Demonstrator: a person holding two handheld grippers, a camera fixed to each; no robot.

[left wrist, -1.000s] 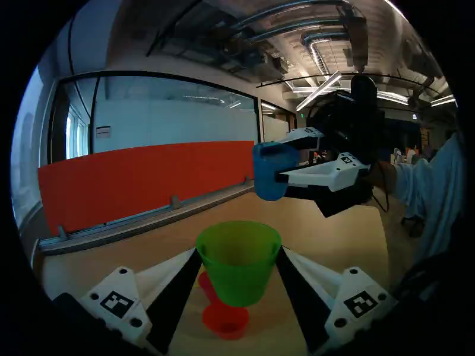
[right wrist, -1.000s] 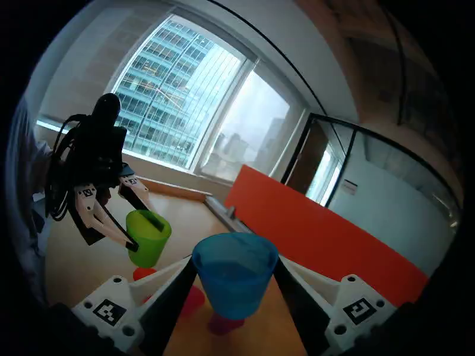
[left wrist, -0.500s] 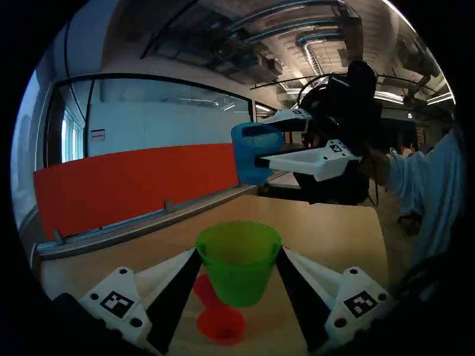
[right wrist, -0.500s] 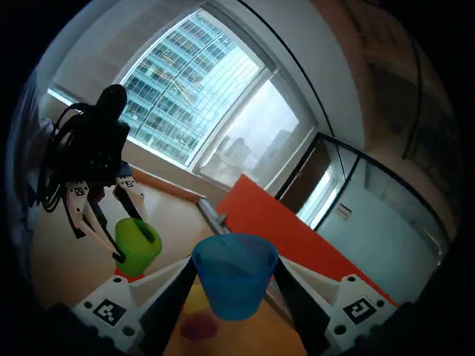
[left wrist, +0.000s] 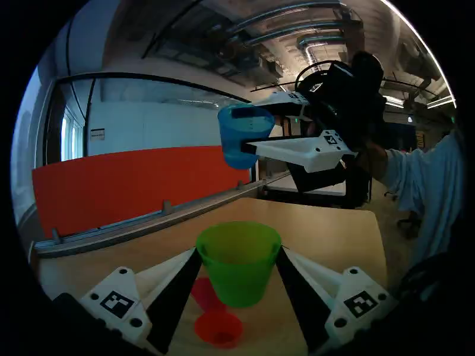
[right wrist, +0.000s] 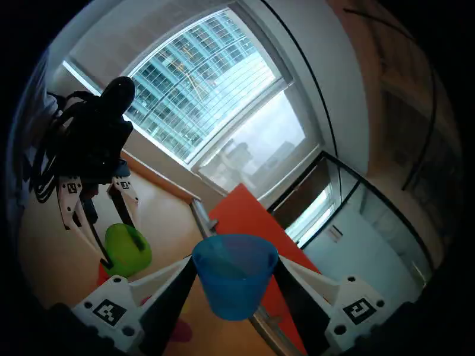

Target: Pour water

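Right gripper [right wrist: 235,267]: clamps translucent blue plastic cup [right wrist: 234,291] near upright, high above and beyond green plastic cup [left wrist: 238,267] pinched in left gripper [left wrist: 237,255] low over pale wooden table [left wrist: 332,225]; seems carried into place, with tipping and pouring yet to come.

In the right tool [right wrist: 235,267], a blue cup [right wrist: 235,279]; beyond, in the left tool [right wrist: 123,246], a green cup [right wrist: 126,252].

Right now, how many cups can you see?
3 for sure: a green cup in the left fingers, a blue cup in the right fingers, a red cup on the table. More may hide behind the green one.
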